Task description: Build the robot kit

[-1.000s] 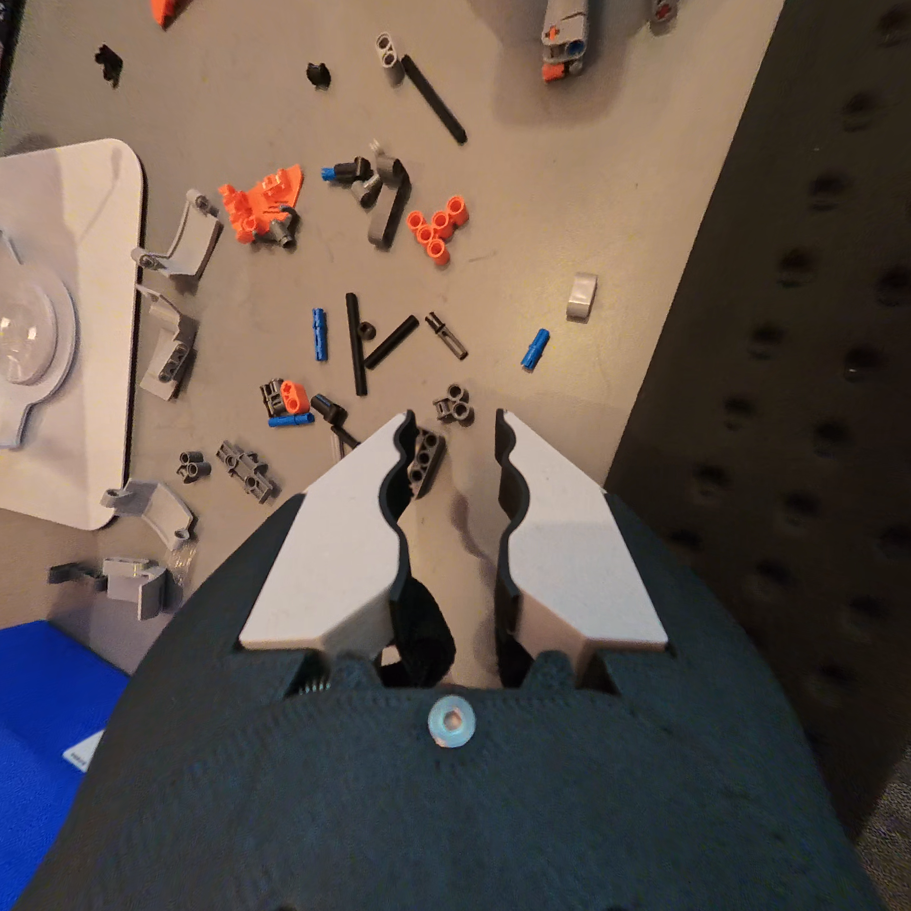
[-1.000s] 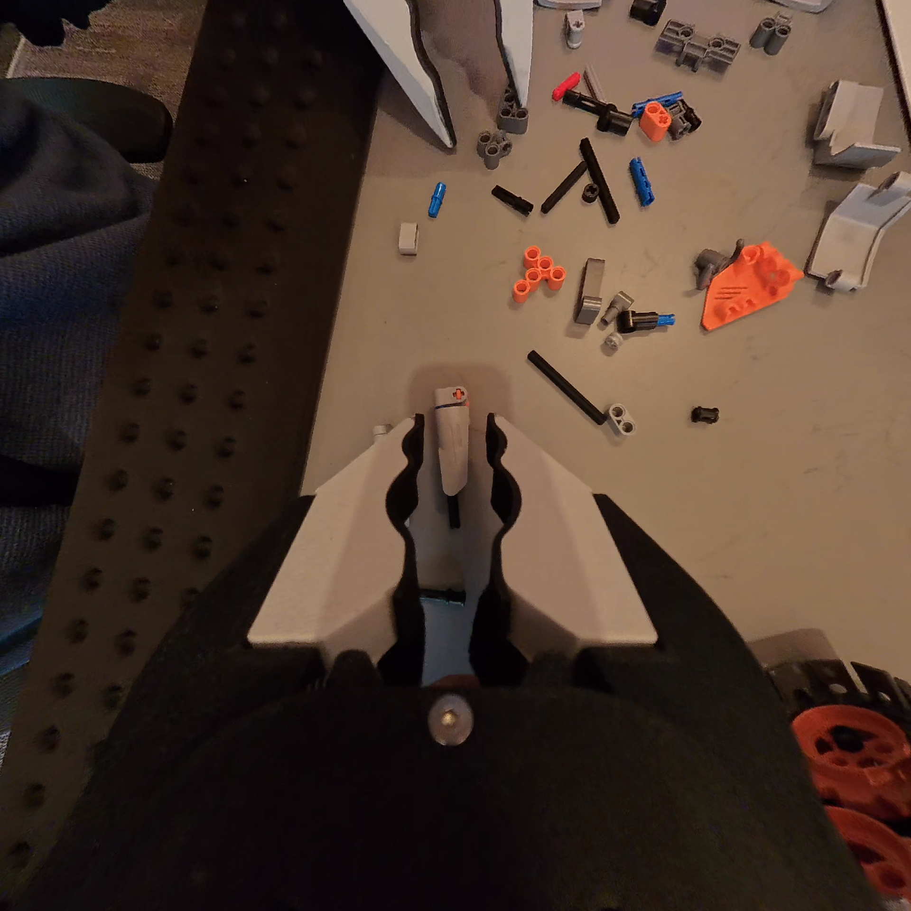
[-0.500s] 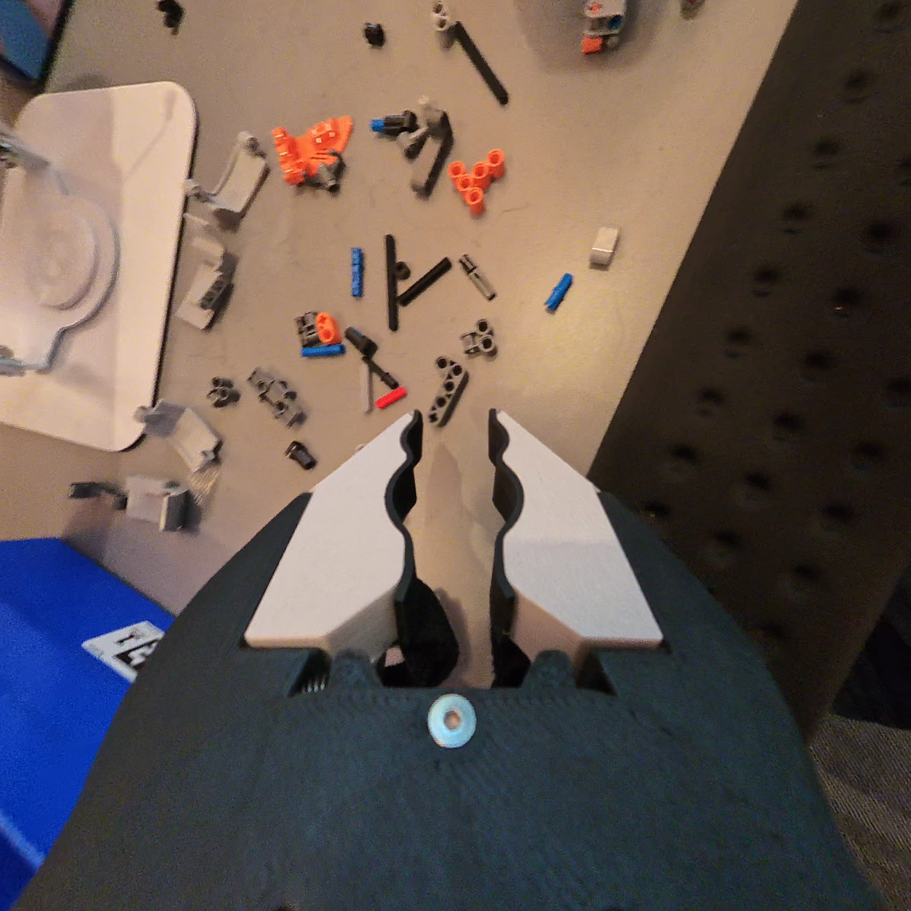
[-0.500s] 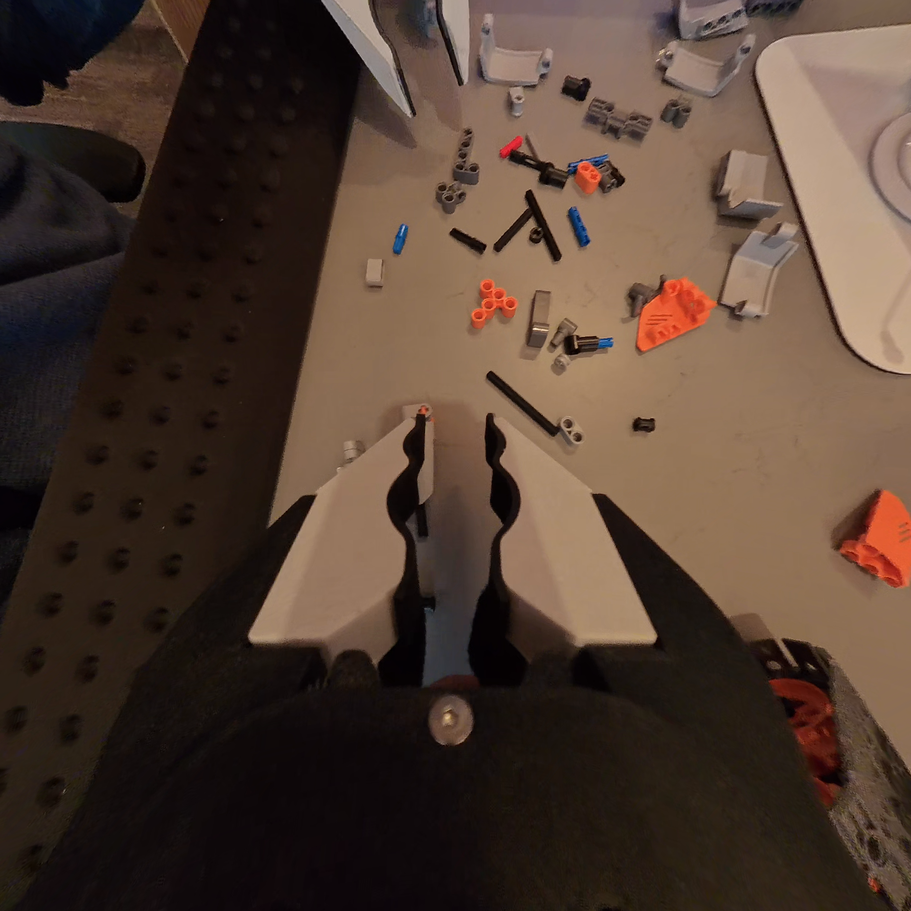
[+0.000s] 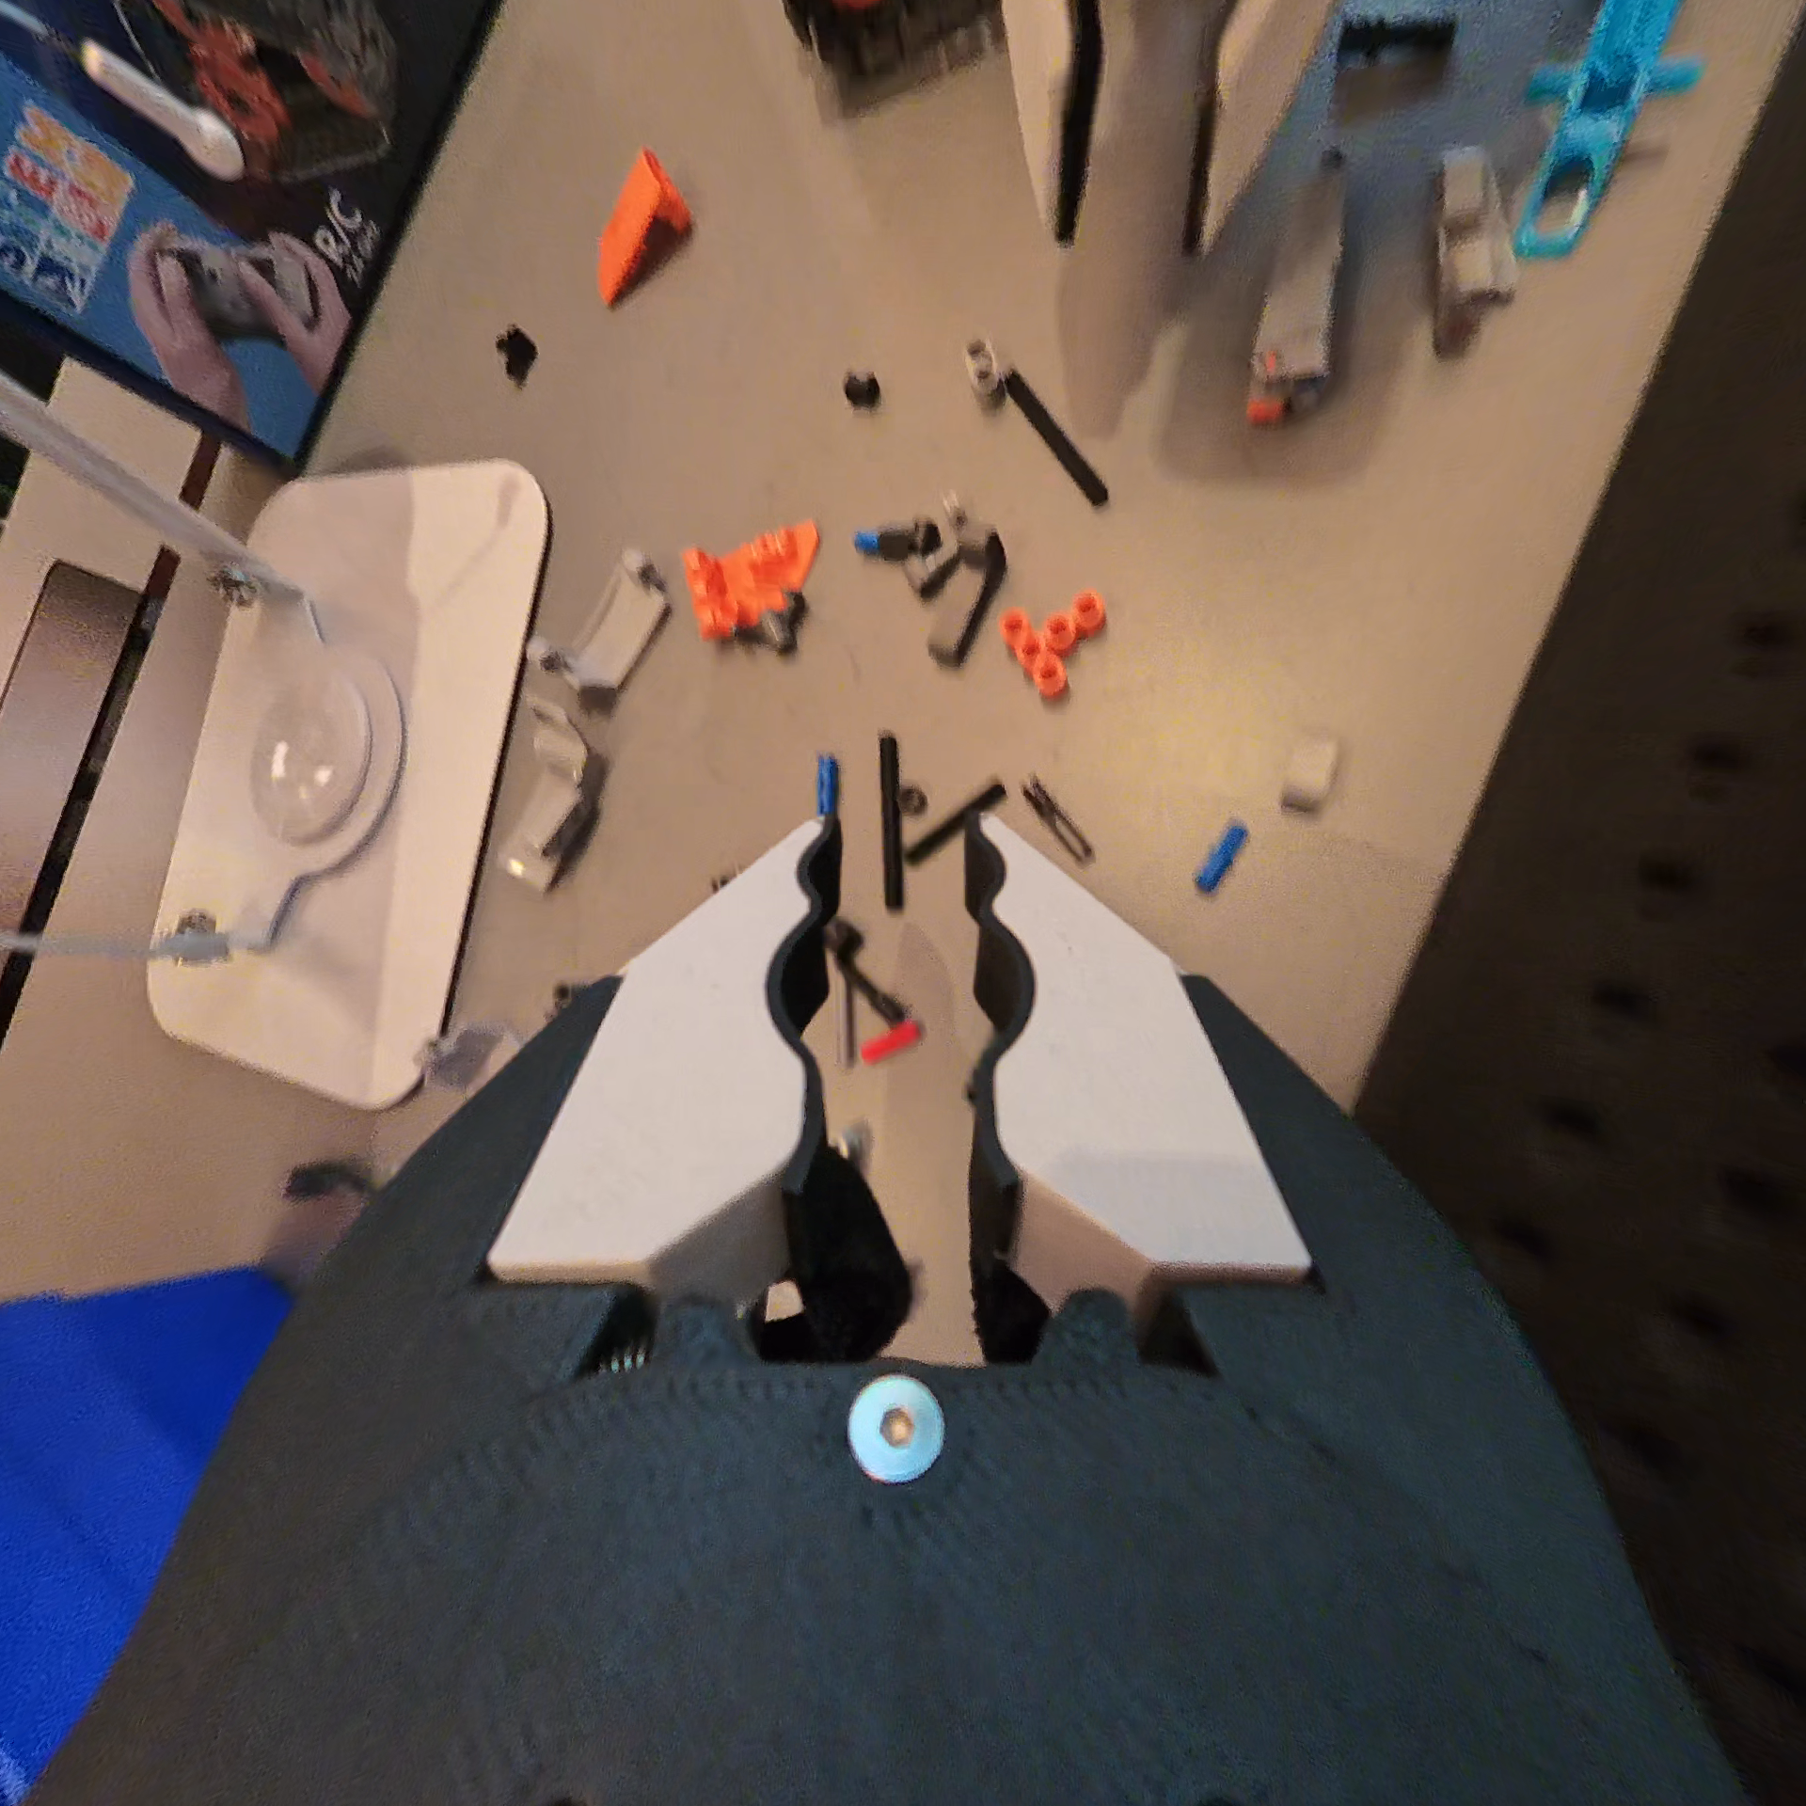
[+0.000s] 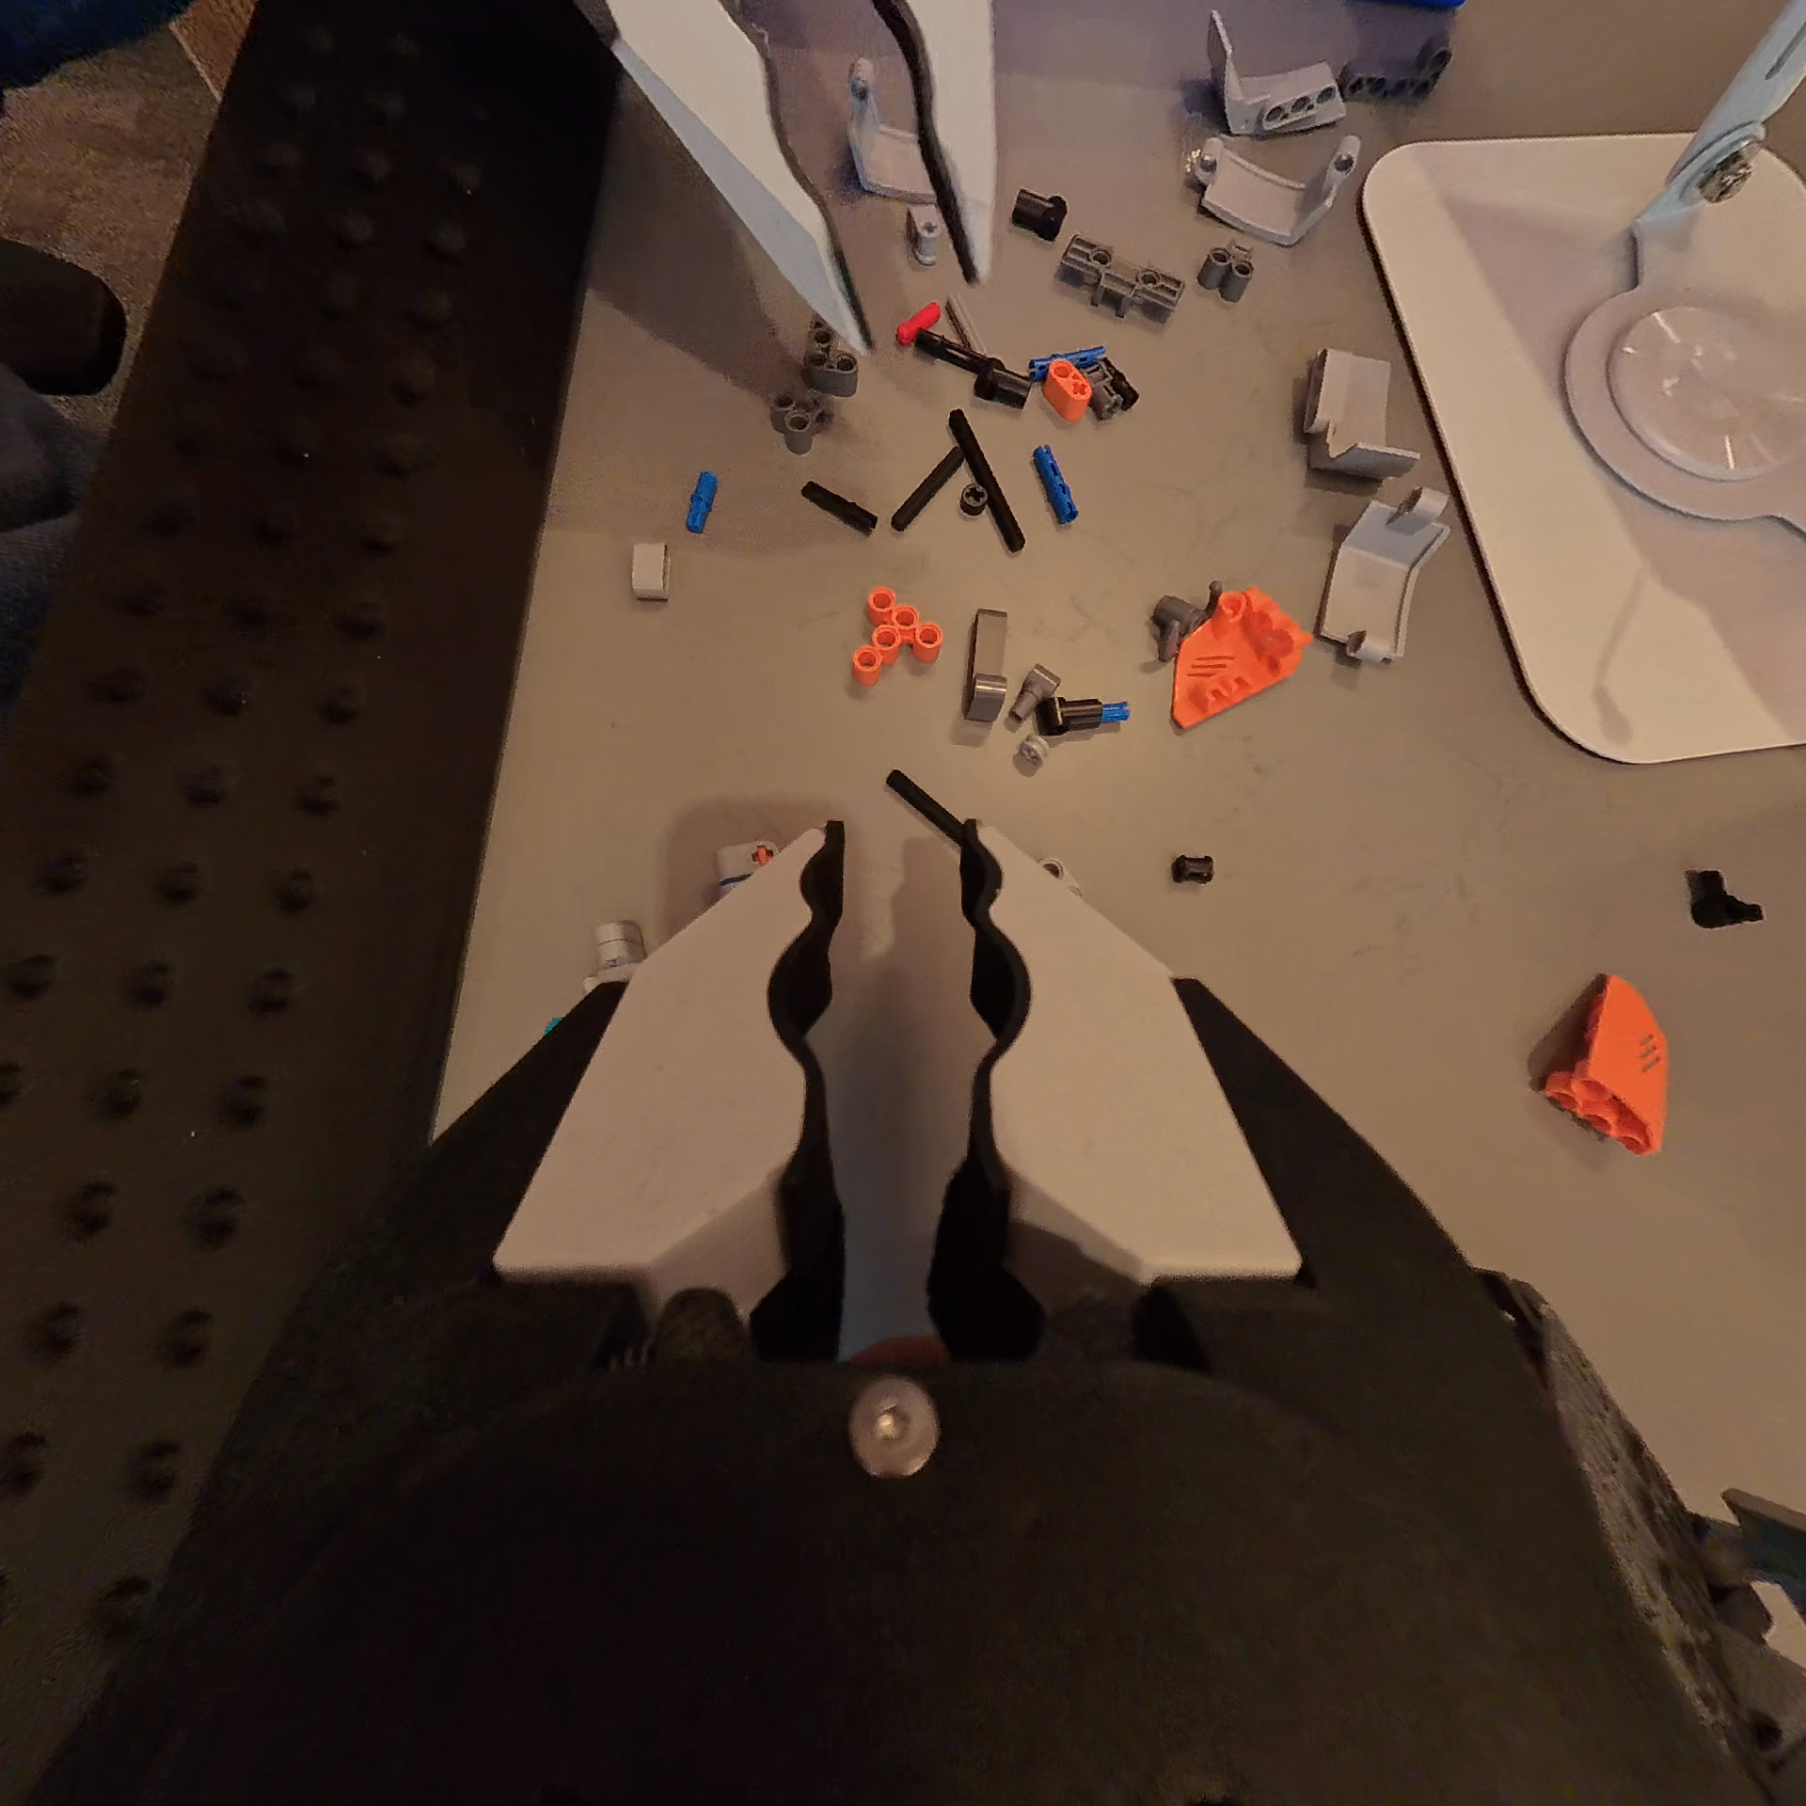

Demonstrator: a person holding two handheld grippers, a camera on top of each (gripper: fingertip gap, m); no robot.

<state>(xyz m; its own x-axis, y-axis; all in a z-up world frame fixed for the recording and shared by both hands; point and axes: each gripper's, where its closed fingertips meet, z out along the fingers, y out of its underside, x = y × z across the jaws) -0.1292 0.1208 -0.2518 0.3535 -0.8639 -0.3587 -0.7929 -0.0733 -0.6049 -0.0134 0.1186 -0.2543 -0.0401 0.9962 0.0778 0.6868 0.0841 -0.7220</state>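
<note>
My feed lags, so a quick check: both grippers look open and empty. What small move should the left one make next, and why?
Probably ease the left gripper straight down, if the red pin is wanted. Its fingers are open and empty, and the pin shows in the gap between them beside a black connector. The view is blurred, so height above the table is unclear.

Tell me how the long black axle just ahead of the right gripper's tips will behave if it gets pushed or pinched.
The black axle is a thin straight rod lying flat on the grey table, so a sideways nudge would probably roll or skid it. It looks like rigid plastic, likely stiff and very light. Being so slim, it may slip out of the open right gripper unless pinched squarely.
</note>
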